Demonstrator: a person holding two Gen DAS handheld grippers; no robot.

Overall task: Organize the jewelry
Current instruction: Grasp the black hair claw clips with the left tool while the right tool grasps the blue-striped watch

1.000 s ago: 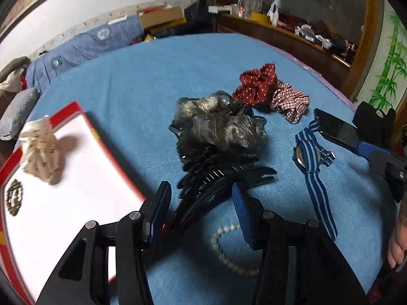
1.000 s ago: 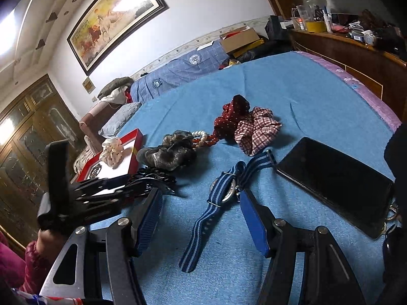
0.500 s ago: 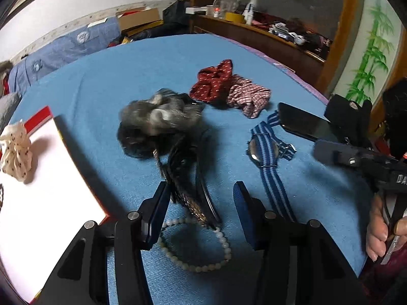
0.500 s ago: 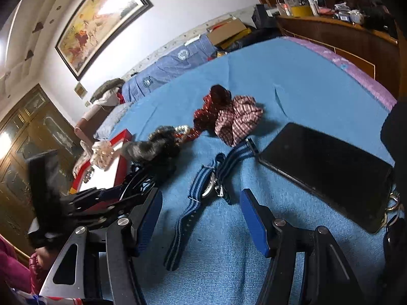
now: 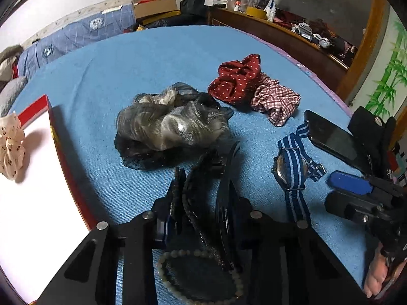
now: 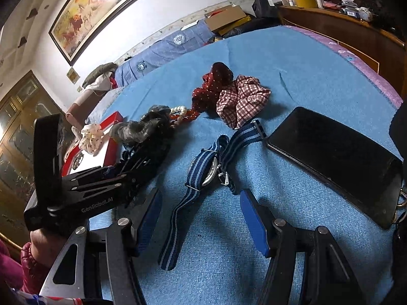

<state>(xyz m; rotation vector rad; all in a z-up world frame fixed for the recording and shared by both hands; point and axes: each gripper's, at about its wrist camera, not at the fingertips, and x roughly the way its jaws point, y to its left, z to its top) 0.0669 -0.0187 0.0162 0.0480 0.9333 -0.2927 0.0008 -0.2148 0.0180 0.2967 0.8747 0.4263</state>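
Black hair clips (image 5: 203, 178) lie on the blue bedspread between my left gripper's (image 5: 201, 222) fingers; its jaws are closing and both pads look pressed against them. A pearl bracelet (image 5: 164, 259) lies under that gripper. A grey scrunchie (image 5: 170, 124) sits just beyond the clips, with a red dotted scrunchie (image 5: 236, 78) and a plaid scrunchie (image 5: 274, 101) farther back. My right gripper (image 6: 202, 203) stands open low over a watch with a blue striped strap (image 6: 206, 170), whose strap end runs between the fingers. A red box (image 5: 63, 157) with a white inside holds a cream scrunchie (image 5: 10, 147).
A black phone (image 6: 335, 157) lies right of the watch, with keys at its near end. Folded blue bedding and cardboard boxes line the far side of the bed. A wooden shelf with bottles runs along the right. A hand (image 6: 40, 249) holds the left gripper.
My left gripper has moved forward over the black clips and its jaws have narrowed around them. The right gripper has sunk a little toward the watch, still as wide.
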